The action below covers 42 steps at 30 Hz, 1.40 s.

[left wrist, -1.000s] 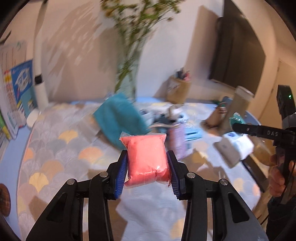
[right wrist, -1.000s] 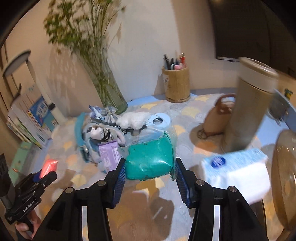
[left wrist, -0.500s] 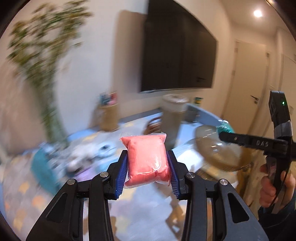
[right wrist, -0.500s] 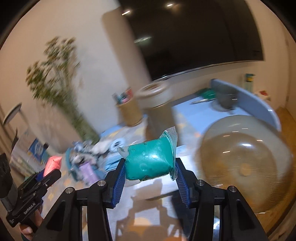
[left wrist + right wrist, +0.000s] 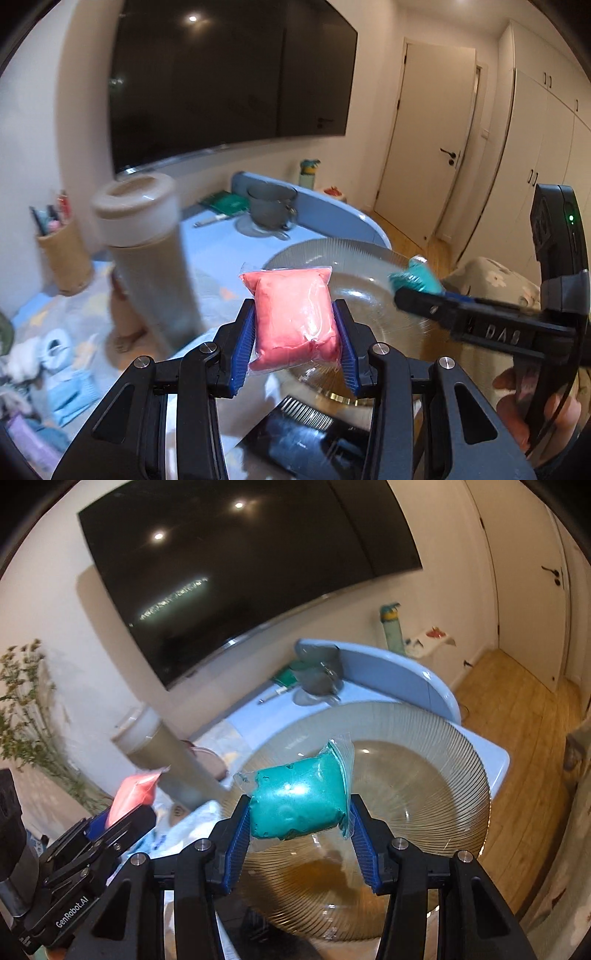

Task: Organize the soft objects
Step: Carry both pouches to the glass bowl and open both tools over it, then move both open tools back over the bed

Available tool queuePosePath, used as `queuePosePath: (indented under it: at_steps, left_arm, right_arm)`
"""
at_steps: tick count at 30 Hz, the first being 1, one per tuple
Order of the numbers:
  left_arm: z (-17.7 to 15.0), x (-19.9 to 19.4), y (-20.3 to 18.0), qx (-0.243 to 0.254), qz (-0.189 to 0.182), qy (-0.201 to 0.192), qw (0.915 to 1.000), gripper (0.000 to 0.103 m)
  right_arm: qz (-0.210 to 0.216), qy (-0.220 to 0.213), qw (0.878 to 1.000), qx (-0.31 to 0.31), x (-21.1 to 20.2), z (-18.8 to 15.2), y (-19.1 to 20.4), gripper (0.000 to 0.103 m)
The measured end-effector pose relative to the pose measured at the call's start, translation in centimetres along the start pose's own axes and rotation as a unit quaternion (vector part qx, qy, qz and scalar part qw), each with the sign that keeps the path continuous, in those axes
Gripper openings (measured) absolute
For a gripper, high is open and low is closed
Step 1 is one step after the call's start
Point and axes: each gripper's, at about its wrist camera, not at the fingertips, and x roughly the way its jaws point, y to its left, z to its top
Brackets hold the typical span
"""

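My left gripper (image 5: 294, 343) is shut on a pink clay packet (image 5: 293, 317) in clear wrap, held in the air at the near left rim of a large ribbed glass bowl (image 5: 354, 254). My right gripper (image 5: 299, 834) is shut on a teal clay packet (image 5: 299, 803) and holds it over the same glass bowl (image 5: 436, 775). The right gripper with its teal packet (image 5: 417, 278) shows at the right of the left wrist view. The left gripper with the pink packet (image 5: 131, 794) shows at the lower left of the right wrist view.
A tall beige tumbler (image 5: 147, 258) stands left of the bowl. A pen holder (image 5: 62, 251) and a pile of soft items (image 5: 44, 369) lie further left. A grey cup (image 5: 271, 210) sits behind the bowl. A dark screen (image 5: 221, 85) hangs on the wall.
Both grippers swung right from the pile of soft items and the vase to the glass bowl. Each kept its packet. The bowl now fills the right wrist view.
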Motion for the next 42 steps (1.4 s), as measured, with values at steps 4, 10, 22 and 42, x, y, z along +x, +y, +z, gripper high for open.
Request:
queuePosePath:
  at_steps: [4, 10, 22, 42]
  left_arm:
    - [0.3, 3.3, -0.1, -0.009, -0.030, 0.021, 0.9993, 0.040]
    - [0.0, 3.6, 0.4, -0.031, -0.040, 0.021, 0.9985, 0.082]
    - [-2.9, -9.0, 6.1, -0.076, 0.048, -0.029, 0.9955, 0.082]
    - [-22.6, -24.9, 27.8, -0.286, 0.315, -0.023, 0.9047, 0.082]
  right_arm:
    - [-0.009, 0.026, 1.000, 0.016, 2.9, 0.3, -1.7, 0.051]
    - [-0.019, 0.047, 0.998, 0.038, 5.0, 0.1, -3.3, 0.066]
    - [0.045, 0.038, 0.997, -0.043, 1.8, -1.7, 4.5, 0.066]
    - [0.220, 0.108, 0.938, -0.246, 8.5, -16.4, 29.3, 0.066]
